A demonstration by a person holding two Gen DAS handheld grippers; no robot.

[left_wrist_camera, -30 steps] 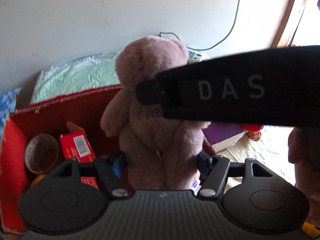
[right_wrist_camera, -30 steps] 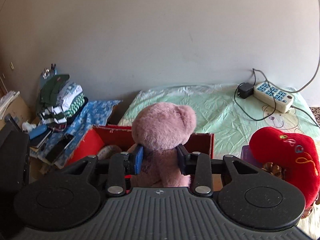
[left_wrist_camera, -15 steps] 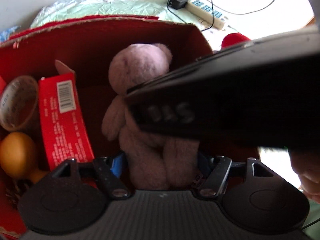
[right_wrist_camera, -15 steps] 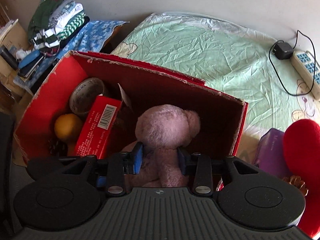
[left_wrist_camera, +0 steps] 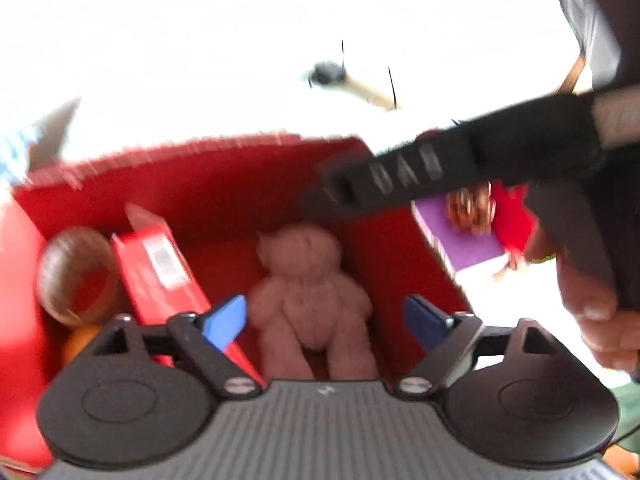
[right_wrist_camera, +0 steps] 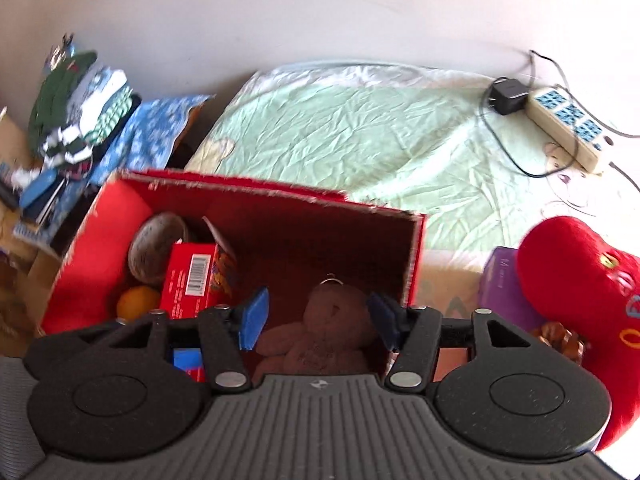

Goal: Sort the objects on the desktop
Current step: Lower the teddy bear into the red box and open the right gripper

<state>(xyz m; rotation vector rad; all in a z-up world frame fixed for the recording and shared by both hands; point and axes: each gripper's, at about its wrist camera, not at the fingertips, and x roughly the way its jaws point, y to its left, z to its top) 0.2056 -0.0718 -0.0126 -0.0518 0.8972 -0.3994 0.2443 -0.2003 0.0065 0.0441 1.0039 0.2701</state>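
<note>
**A:** So the teddy bear (left_wrist_camera: 310, 292) is in the red box (left_wrist_camera: 224, 188) now, lying face up on the bottom, right in front of the left claw (left_wrist_camera: 324, 320) and between its blue pads (left_wrist_camera: 224, 320) without touching either. Both claws are spread wide and hold nothing; the right claw (right_wrist_camera: 318, 322) hangs just above the bear too.

**B:** Which way is it pointing?

**A:** Long axis runs straight away from the claws: legs toward the claw, head toward the far wall of the box. There's a little ring at the top of its head (only shows in the right wrist view).

**B:** What else is already packed?

**A:** To the left of the claws: a red carton (right_wrist_camera: 192, 286) with a barcode, a roll of tape (right_wrist_camera: 154, 248) behind it, and an orange (right_wrist_camera: 136, 300) in the near left corner. So I'd say a good chunk is done.

**B:** And what's left?

**A:** Off to the right of the claws, outside the box on the bed sheet (right_wrist_camera: 360, 128): a red plush cushion (right_wrist_camera: 580, 292), a purple box (right_wrist_camera: 500, 284) tucked beside it, and something brown and knobbly (pinecone maybe, too blurry to call). My guess is those go next. The power strip (right_wrist_camera: 564, 120) at the far right probably stays where it is.
</note>
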